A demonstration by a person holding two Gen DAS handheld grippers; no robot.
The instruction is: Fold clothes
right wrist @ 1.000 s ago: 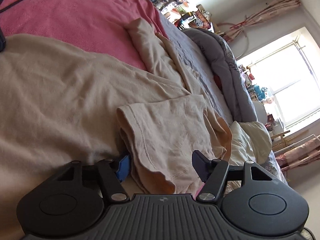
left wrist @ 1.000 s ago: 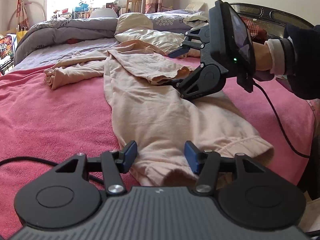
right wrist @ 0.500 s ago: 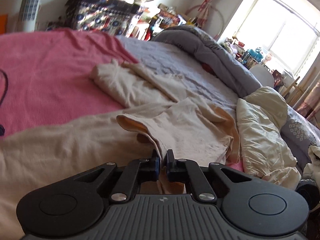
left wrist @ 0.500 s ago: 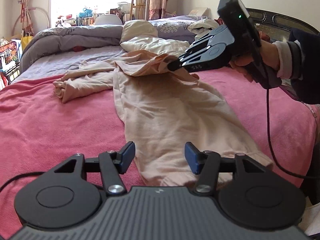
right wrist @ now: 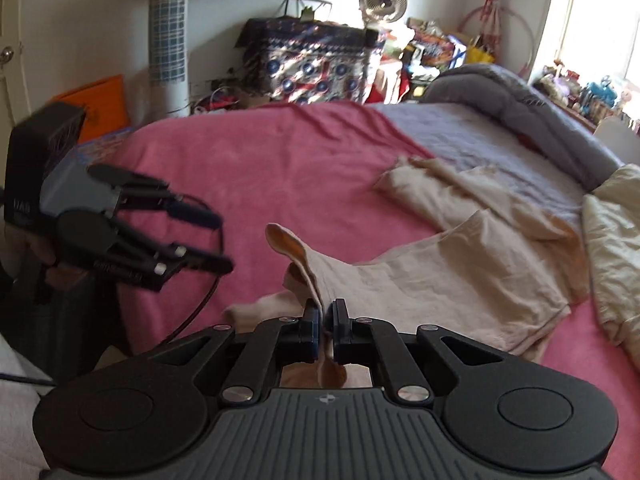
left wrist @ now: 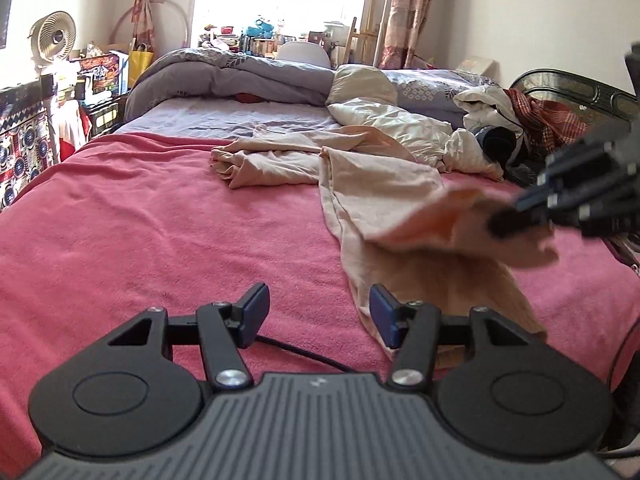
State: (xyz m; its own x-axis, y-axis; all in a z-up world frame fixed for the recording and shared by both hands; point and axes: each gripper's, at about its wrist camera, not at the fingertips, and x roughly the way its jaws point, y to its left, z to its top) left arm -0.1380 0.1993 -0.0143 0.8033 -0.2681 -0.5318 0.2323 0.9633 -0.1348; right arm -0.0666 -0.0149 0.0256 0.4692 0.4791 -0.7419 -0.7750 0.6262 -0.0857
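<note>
- Step in hand, by my read: lifting one edge of the beige garment [left wrist: 372, 200] to start a fold; most of it lay on the pink blanket [left wrist: 160, 220] of the bed.
- Right claw [right wrist: 325, 322] was clamped on the garment's edge, fabric pinched between the pads, that corner raised off the bed.
- Left claw [left wrist: 316, 312] stood apart, holding nothing, hovering just beside the garment's near end.
- Next likely called for: carry the raised edge across the garment, left claw pinning or grabbing the near end.
</note>
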